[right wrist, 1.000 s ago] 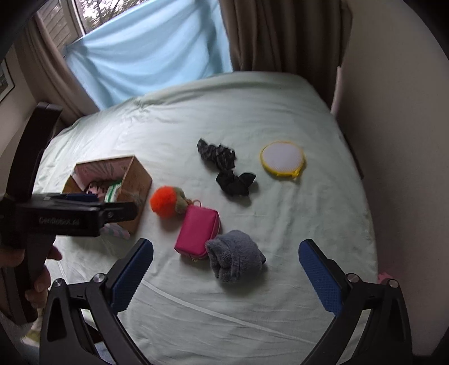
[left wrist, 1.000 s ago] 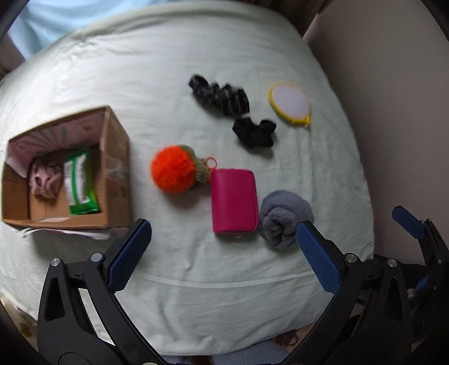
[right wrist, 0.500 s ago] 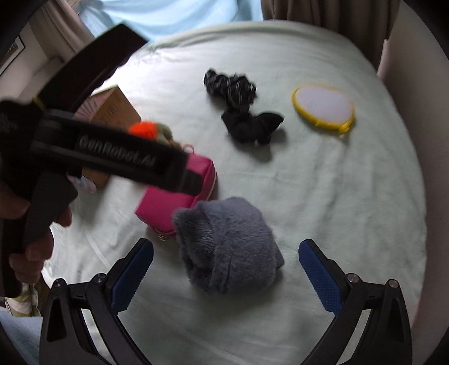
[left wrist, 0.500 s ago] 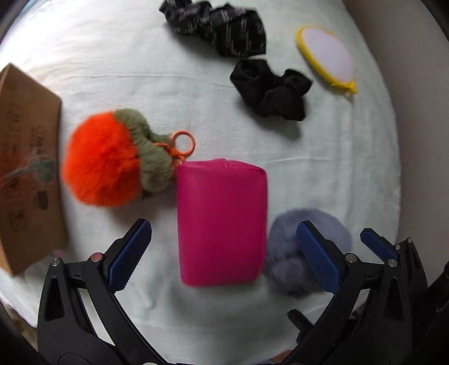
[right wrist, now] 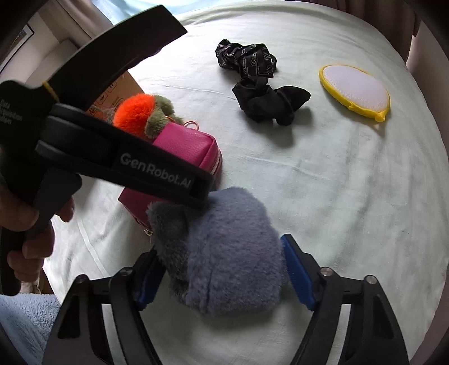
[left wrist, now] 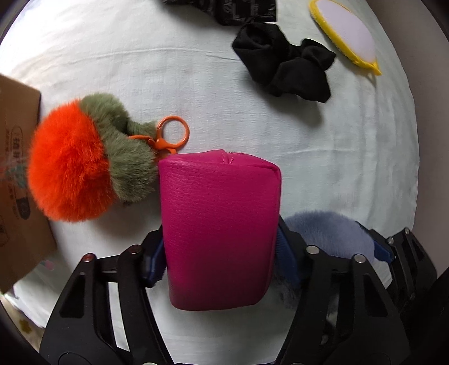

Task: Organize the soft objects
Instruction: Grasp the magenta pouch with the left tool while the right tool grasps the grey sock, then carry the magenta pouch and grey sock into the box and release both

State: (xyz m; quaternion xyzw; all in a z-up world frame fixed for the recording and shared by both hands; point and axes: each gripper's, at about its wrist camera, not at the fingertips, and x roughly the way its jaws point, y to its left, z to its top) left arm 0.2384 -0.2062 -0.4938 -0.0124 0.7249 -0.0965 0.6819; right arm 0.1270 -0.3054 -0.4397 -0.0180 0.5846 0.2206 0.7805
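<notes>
In the left wrist view the left gripper (left wrist: pixel 220 250) points down at the pale green sheet (left wrist: pixel 336 168); its jaws have just been closing and now press the two long sides of the magenta zip pouch (left wrist: pixel 221 224) at lower centre. Just left of the pouch, touching its upper corner, lies an orange and olive pompom keychain (left wrist: pixel 84 160) with an orange clasp. A cardboard box (left wrist: pixel 16 174) fills the left edge. At upper right lie a black scrunchie (left wrist: pixel 283 61) and, beyond it, a yellow-rimmed round pad (left wrist: pixel 348 36); a black patterned scrunchie (left wrist: pixel 238 9) is cut off by the top edge.

In the right wrist view the right gripper (right wrist: pixel 224 275) has also just been closing, and its blue pads sit against both sides of the grey-blue fluffy bundle (right wrist: pixel 224 252) at lower centre; it may be a rolled sock, though the fur hides its shape. The bundle lies just right of the pouch, touching it. The left gripper's black body crosses the upper left, held by a hand (right wrist: pixel 25 224) at the left edge.
</notes>
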